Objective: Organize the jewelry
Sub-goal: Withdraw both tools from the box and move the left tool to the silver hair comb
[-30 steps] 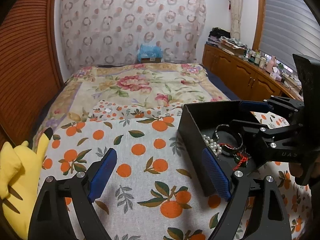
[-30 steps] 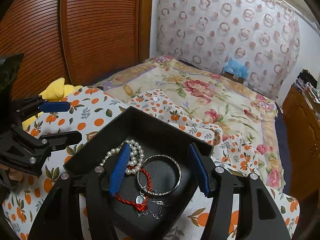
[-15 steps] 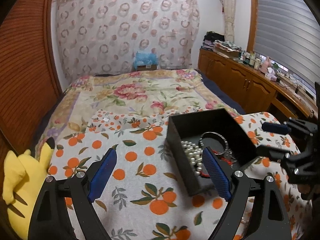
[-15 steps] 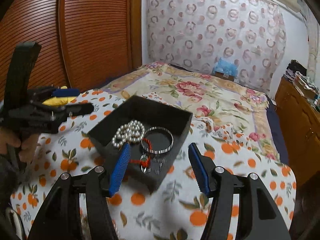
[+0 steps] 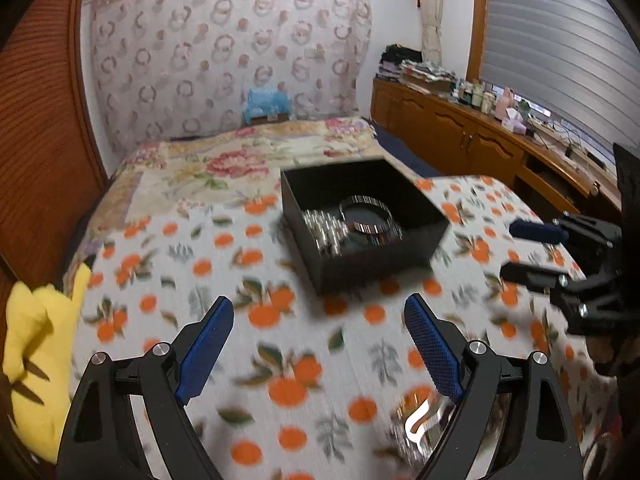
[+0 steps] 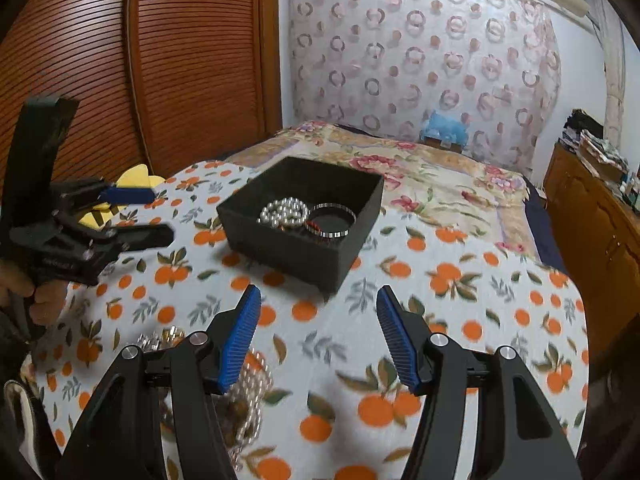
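A black open box (image 5: 372, 268) (image 6: 280, 252) sits on the orange-print cloth. Inside lie a pearl strand (image 6: 284, 212), a silver bangle (image 6: 332, 220) (image 5: 366, 216) and a bit of red cord (image 6: 314, 226). A loose heap of pearly and gold jewelry (image 6: 248, 384) (image 5: 416, 420) lies on the cloth close under both grippers. My left gripper (image 5: 318, 304) (image 6: 160, 216) hovers open and empty, short of the box. My right gripper (image 6: 319, 292) (image 5: 512, 249) is also open and empty, on the near side of the box.
A yellow plush toy (image 5: 32, 360) (image 6: 136, 178) lies at the cloth's left edge. Behind the box stretches a floral quilt (image 5: 224, 160). A wooden cabinet (image 5: 460, 136) with clutter on top runs along the right, and a louvred wooden door (image 6: 180, 60) stands on the left.
Both grippers have drawn back from the box, which now looks smaller and farther off. The right gripper no longer hangs over its contents. The loose jewelry heap has come into view below.
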A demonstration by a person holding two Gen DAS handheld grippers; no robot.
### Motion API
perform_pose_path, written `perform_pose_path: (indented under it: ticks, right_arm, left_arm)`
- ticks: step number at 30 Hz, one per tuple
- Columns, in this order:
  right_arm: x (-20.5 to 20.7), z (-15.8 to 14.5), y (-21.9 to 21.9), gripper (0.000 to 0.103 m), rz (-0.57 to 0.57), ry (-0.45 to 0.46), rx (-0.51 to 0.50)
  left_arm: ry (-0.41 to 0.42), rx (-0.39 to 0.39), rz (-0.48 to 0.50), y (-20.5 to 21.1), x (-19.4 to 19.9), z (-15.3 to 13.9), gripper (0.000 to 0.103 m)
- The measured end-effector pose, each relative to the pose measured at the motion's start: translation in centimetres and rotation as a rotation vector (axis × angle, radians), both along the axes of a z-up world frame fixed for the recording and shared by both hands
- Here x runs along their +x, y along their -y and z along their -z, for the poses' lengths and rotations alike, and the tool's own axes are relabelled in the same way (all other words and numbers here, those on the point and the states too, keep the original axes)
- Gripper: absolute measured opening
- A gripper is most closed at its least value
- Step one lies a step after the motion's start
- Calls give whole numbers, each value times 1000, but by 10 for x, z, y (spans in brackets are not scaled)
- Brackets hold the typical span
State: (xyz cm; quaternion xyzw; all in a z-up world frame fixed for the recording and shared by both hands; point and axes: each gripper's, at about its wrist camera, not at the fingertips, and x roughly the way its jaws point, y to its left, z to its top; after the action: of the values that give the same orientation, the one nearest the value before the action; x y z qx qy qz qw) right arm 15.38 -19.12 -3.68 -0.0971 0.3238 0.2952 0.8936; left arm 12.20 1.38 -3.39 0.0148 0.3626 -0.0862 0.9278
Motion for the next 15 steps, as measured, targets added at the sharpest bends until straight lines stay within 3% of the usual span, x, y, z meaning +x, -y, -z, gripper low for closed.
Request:
perform_pose_path:
  ticks: [3, 15]
  right_arm:
    - [-9, 4, 4, 58, 6, -14, 9]
    - [-34, 12, 9, 58, 30, -21, 5]
  left_arm:
    - [-25, -12, 5, -1, -17, 10, 84]
    - [-120, -72, 73, 11, -58, 39, 84]
